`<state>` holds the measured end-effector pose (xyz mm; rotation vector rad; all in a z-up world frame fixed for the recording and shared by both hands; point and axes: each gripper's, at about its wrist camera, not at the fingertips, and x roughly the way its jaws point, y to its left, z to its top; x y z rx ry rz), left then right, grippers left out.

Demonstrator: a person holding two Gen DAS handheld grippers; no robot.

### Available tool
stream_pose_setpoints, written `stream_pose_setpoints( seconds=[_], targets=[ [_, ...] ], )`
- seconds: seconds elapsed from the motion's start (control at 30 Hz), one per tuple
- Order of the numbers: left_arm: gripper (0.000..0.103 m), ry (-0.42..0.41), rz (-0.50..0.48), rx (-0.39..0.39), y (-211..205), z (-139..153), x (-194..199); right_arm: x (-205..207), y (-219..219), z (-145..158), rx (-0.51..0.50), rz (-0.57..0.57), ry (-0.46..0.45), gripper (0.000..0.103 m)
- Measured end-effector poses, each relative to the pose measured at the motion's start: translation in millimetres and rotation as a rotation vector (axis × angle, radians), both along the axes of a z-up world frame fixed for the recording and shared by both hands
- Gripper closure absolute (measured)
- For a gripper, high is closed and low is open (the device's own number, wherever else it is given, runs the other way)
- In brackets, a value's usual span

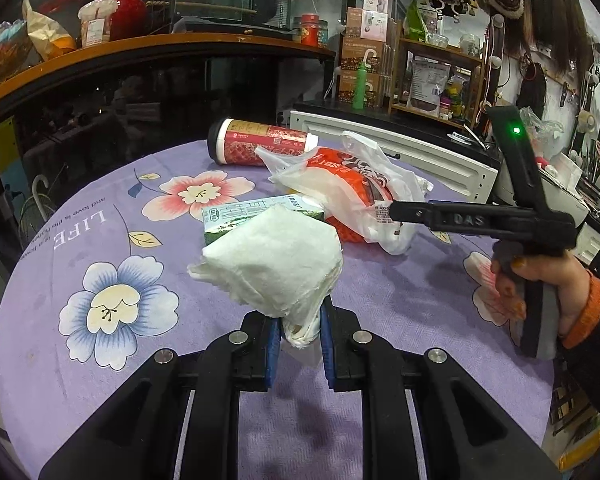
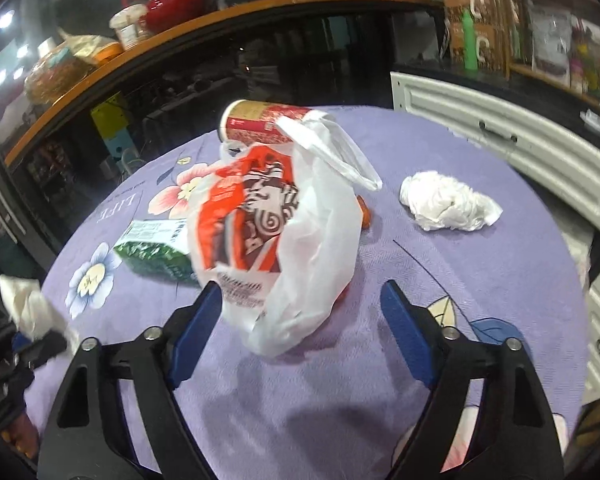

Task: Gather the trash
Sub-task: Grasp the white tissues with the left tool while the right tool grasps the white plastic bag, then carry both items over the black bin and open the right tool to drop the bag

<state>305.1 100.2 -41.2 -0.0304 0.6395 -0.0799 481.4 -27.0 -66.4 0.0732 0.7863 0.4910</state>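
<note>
- centrally, the plastic bag (image 2: 284,240) lies on the purple tablecloth (image 2: 440,280) directly ahead of the right gripper (image 2: 300,320), its near end reaching in between the two blue pads (image 2: 404,332); the left pad is at the bag's edge, and contact cannot be judged through the blur.
- right jaws: standing wide, nothing clamped.
- long axis of the bag: running away from the jaws toward the red-and-gold cup (image 2: 264,122) lying on its side behind it, so the jaws straddle it across its narrow width.
- nearer hand: the right one, judged from both views; in the left wrist view its black tool reaches in from the right, tip over the bag (image 1: 360,196).
- left gripper (image 1: 300,344): jaws nearly closed, pinching the tail of a crumpled white tissue (image 1: 276,260) raised above the cloth.
- look of the bag: thin, translucent white, printed red and dark, slack and creased, handles loose at the far end; likely to deform under the pads.
- other trash: a green carton (image 2: 156,248) just left of the bag, a second tissue wad (image 2: 448,206) well apart to its right.
</note>
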Motion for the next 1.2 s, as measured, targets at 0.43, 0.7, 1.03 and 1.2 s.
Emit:
stream_pose_setpoints(
  seconds=[0.43, 0.7, 1.03, 1.2],
  targets=[
    [0.086, 0.007, -0.014, -0.001, -3, -7, -8, -29, 6, 16, -0.001, 0.039, -0.085, 0.099],
    [0.086, -0.01, -0.023, -0.001, -7, 2, -19, -76, -8, 59, 0.007, 0.073, -0.208, 0.1],
    [0.086, -0.046, -0.088, 0.006, -43, 19, -40, -141, -50, 98, -0.021, 0.06, -0.306, 0.1],
    [0.086, -0.061, -0.133, 0.008, -68, 26, -48, -170, -85, 108, -0.034, 0.017, -0.333, 0.1]
  ],
)
